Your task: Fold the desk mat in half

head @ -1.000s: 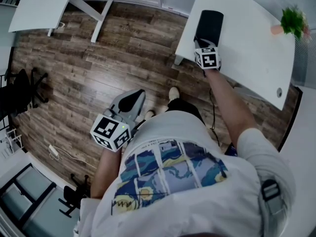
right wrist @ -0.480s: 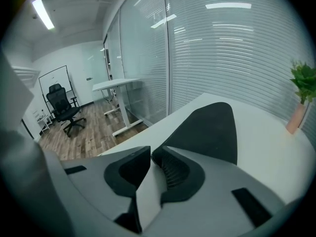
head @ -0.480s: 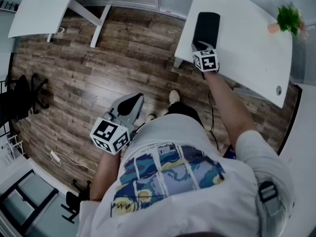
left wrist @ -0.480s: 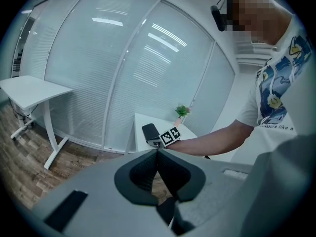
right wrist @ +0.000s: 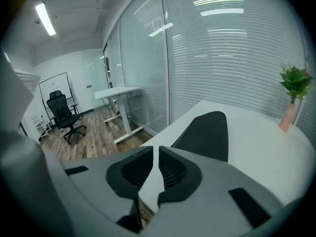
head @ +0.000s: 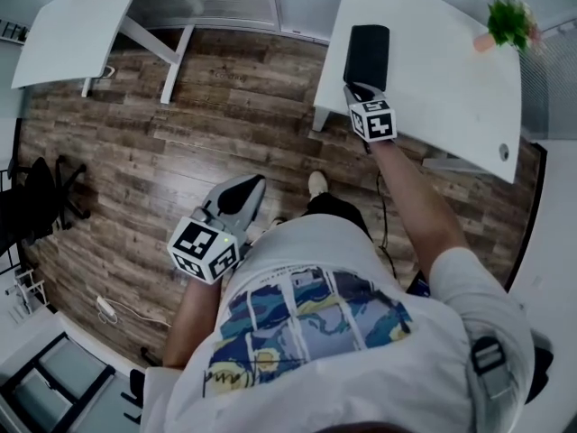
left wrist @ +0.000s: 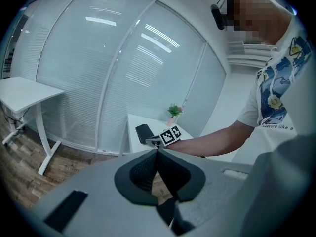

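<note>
My right gripper (right wrist: 157,151) has its jaws a narrow slit apart. They have just been closing, and nothing is between them; through the slit I see only the near edge of the white curved desk (right wrist: 261,147). Just beyond the tips, a little to their right, lies the black, round-cornered desk mat (right wrist: 207,135). It lies on the desk's left part, close along its left edge. Its long axis runs straight away from my jaws toward the far edge, so I judge that any pinch must come at the mat's near short end.

My left gripper (left wrist: 157,152) has its jaws pressed together at the tips and is empty. It hangs over the brown wooden plank floor (head: 180,142), well apart from the desk, so the right one is by far the nearer.

The mat's near end is hidden behind my own right jaws and marker cube in both views that show it. The mat looks narrow, and I cannot tell whether it is already doubled. A small green potted plant (right wrist: 295,90) stands near the far right corner.
</note>
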A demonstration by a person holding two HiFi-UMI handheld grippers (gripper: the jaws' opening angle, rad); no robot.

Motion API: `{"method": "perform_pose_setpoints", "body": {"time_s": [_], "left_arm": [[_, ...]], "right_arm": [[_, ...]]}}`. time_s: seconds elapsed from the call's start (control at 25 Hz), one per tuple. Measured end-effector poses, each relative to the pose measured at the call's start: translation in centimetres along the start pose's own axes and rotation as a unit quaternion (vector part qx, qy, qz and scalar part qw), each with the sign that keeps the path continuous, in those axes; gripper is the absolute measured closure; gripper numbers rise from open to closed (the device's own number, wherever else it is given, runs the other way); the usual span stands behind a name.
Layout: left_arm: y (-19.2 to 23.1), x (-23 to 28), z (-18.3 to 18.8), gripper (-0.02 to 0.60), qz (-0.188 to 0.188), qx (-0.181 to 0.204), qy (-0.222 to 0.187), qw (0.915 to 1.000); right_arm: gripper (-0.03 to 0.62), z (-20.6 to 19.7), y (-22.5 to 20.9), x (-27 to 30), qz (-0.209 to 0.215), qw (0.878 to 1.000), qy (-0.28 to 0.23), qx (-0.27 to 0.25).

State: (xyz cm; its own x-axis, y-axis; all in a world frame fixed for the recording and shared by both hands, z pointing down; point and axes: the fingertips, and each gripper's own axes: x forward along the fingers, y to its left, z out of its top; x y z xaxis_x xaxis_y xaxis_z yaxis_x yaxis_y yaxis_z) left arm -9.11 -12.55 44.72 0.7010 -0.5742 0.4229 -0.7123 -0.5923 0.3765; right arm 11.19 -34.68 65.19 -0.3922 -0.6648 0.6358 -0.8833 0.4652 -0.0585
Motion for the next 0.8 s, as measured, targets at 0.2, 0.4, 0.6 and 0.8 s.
{"method": "perform_pose_setpoints", "body": {"time_s": [0.2,0.4,0.6,0.8], "left_arm": [[-1.2,-1.0,-0.5,0.578,-0.030,0.014,0.002,0.9995],[-2.8,-2.3,-0.9,0.578,-0.059,0.028,-0.004,0.9978],[-4.0,-4.2,-2.0,0.578,-0.082,0.040,-0.007,0.9958],[-5.0,-7.0,-3.7,0.578,-0.104,0.039,-0.004,0.9938]], "right_arm": [[0.579,0.4,1.9,-4.0,0.000,0.999,-0.026,0.038],[0.591,0.1,4.1,-8.6,-0.008,0.998,-0.042,0.043],[0.592,-0.8,7.3,-13.1,-0.006,0.997,-0.057,0.046],[0.592,-1.8,12.1,-18.1,0.007,0.997,-0.069,0.047]]}}
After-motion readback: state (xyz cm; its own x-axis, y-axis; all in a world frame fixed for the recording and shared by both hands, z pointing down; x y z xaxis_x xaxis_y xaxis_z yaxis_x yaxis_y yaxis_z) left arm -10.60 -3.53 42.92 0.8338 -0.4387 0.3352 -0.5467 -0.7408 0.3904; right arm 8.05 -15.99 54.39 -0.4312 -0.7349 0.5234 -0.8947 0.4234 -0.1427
